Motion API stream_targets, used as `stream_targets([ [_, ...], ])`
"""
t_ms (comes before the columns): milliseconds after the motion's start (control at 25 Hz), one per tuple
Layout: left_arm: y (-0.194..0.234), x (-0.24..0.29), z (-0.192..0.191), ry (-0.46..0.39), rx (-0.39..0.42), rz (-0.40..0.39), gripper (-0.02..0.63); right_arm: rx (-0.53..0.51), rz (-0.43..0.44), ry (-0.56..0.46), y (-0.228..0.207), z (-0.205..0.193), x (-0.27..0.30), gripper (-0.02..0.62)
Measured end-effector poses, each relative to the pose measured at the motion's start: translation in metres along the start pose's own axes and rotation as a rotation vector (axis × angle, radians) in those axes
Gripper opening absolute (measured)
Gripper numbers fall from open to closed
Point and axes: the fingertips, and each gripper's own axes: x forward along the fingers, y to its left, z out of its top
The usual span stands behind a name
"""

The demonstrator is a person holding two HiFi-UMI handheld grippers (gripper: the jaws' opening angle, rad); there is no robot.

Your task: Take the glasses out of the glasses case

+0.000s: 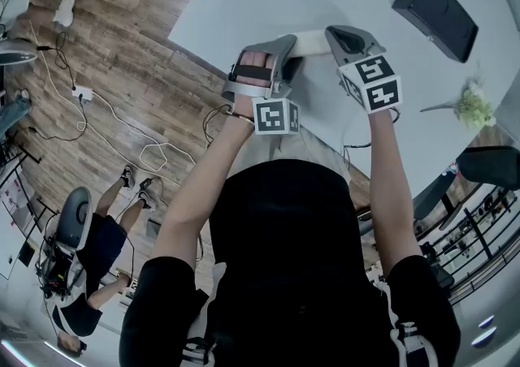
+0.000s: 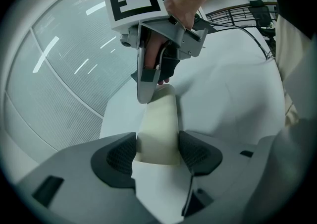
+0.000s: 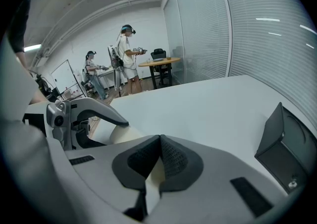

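Since the glasses case [image 2: 161, 124] looks closed and no glasses show anywhere, I'd say this is the opening step. Both tools are on the case, one at each end.

The left tongs [image 2: 157, 151] are spread about as wide as the case and clamp its near end, with a dark pad flat against each side. My guess is that's an anchor grip, holding the body down on the tabletop [image 3: 208, 104] so it can't skid.

The right tongs [image 3: 159, 144] are at the far end, pointing back toward the left ones. They're squeezed nearly together, tips touching, with just a sliver of cream case showing in the gap. It reads like a pinch on the lid's edge, but I can't see the seam, so I wouldn't swear to it.

Room-wise, the tabletop edge runs just behind the left tongs on the person's side, so the case sits close to it. Pulling back toward the body risks dragging it off. Ahead of both tongs it's bare white surface, so there's plenty of space to swing a lid up and away.

A black box [image 3: 287, 143] stands well off to the right of the right tongs, far enough to stay out of it. If the lid lets go suddenly, the anchored end is what matters.
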Motion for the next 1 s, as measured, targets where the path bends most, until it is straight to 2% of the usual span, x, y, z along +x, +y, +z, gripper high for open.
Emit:
stream_targets([
  [160, -0.002, 0.002, -0.002, 0.005, 0.010, 0.002, 0.281, 0.025, 0.014, -0.001, -0.001, -0.001, 0.002, 0.017],
  [400, -0.002, 0.002, -0.003, 0.009, 0.053, 0.014, 0.281, 0.021, 0.006, 0.013, -0.004, 0.001, 0.007, 0.017],
  [800, -0.001, 0.002, -0.002, 0.005, 0.057, 0.026, 0.281, 0.017, 0.004, 0.028, -0.006, 0.002, 0.009, 0.017],
  [1000, -0.006, 0.002, 0.000, 0.015, 0.088, 0.030, 0.281, 0.015, 0.003, 0.021, -0.003, 0.000, 0.005, 0.017],
])
